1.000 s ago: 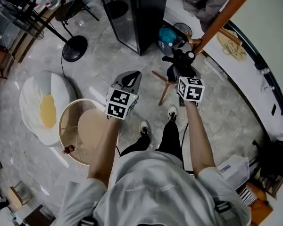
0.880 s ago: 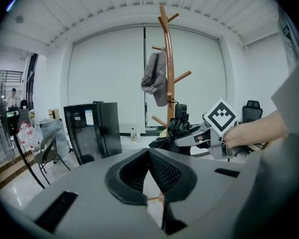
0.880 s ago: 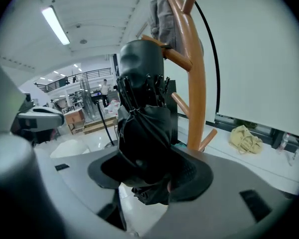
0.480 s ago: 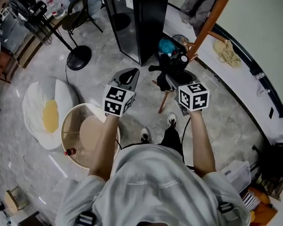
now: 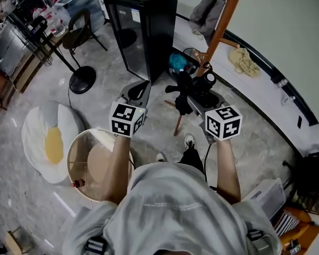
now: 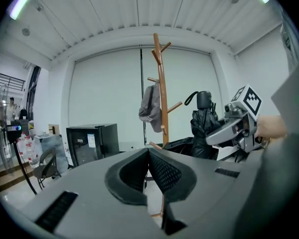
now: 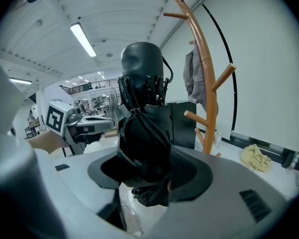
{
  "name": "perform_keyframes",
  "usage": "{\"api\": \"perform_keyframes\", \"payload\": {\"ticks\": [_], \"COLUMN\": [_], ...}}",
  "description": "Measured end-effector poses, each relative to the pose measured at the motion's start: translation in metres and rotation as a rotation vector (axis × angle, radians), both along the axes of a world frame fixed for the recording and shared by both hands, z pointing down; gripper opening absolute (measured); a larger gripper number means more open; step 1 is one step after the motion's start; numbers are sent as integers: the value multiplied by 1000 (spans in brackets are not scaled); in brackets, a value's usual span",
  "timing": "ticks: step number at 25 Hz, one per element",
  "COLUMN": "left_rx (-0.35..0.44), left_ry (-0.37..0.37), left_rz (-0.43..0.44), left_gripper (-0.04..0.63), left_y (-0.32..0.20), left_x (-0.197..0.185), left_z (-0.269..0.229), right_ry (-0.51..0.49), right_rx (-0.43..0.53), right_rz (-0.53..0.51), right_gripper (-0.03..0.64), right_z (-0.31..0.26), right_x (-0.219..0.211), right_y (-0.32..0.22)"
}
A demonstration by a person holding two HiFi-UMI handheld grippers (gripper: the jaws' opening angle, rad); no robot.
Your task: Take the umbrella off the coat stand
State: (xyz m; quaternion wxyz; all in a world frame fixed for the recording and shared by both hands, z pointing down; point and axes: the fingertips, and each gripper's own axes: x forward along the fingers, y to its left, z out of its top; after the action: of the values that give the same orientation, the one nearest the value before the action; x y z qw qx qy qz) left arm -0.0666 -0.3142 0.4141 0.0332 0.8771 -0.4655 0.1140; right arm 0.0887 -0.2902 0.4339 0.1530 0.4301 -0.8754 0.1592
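A black folded umbrella (image 5: 193, 91) stands upright in my right gripper (image 5: 201, 99), just left of the orange wooden coat stand (image 5: 221, 23) and apart from it. In the right gripper view the umbrella (image 7: 143, 133) fills the gap and my right gripper (image 7: 147, 169) is shut on its bundled fabric. The coat stand (image 7: 205, 73) rises behind it. My left gripper (image 5: 139, 87) hangs to the left, shut with nothing in it. In the left gripper view my left gripper (image 6: 148, 153) has its pads together, and the umbrella (image 6: 203, 126) shows at the right.
A grey garment (image 5: 202, 8) hangs on the stand. A black cabinet (image 5: 149, 23) stands left of the stand, with a blue object (image 5: 176, 62) at the stand's foot. On the floor to the left are a round basket (image 5: 77, 142), a white cushion (image 5: 42, 134) and a fan base (image 5: 82, 79).
Both grippers have risen. The right one has carried the umbrella up beside the stand. The left has stayed shut and empty.
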Motion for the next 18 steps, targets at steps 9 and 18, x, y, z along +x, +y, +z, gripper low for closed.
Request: {"api": "perform_keyframes", "payload": {"ticks": [9,18], "left_rx": [71,62], "left_ry": [-41,-30], "left_rz": [55,72], "left_gripper": [15,15], "left_y": [4,6], "left_x": [25,29], "left_z": [-23,-23], "right_ry": [37,54], "right_rx": [20,17], "right_rz": [87,77], "right_gripper": [249,249], "right_z": [-5,-3], "right_x": [28,28], "right_y": [9,11]}}
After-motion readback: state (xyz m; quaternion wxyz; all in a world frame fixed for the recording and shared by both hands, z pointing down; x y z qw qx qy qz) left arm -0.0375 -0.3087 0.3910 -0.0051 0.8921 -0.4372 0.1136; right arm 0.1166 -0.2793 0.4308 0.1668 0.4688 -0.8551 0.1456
